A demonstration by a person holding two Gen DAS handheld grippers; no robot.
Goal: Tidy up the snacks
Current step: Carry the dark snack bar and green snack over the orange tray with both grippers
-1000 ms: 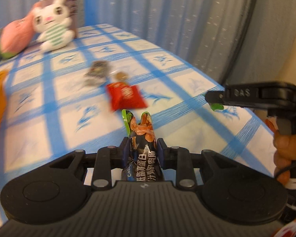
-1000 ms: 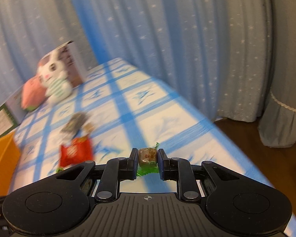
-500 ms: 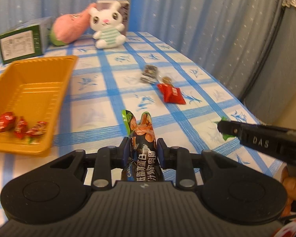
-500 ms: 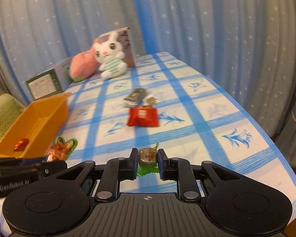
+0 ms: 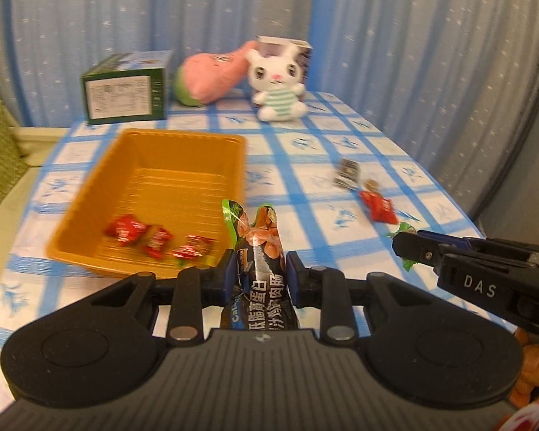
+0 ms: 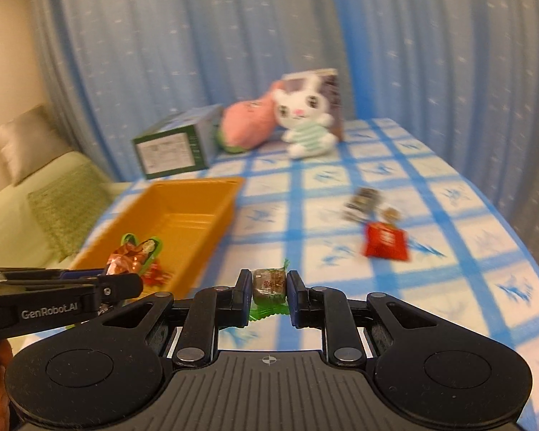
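My left gripper (image 5: 258, 273) is shut on a dark snack pouch with a green top (image 5: 258, 251), held just in front of the orange tray (image 5: 151, 147). The tray holds three red candies (image 5: 125, 230). My right gripper (image 6: 268, 292) is shut on a small brown candy in a green wrapper (image 6: 268, 283), above the table to the right of the tray (image 6: 197, 194). A red packet (image 6: 385, 240), a dark packet (image 6: 363, 201) and a small brown candy (image 6: 390, 213) lie on the cloth at the right. The left gripper also shows in the right wrist view (image 6: 125, 280).
A green box (image 5: 125, 89), a pink plush (image 5: 212, 75) and a white rabbit plush (image 5: 280, 82) stand at the table's far edge before a blue curtain. The blue checked tablecloth (image 5: 305, 151) drops off at the right. A green sofa (image 6: 54, 194) is at the left.
Both grippers have swung left with their snacks still held. The orange tray has come from the left edge to the middle of both views, and the loose packets have shifted right.
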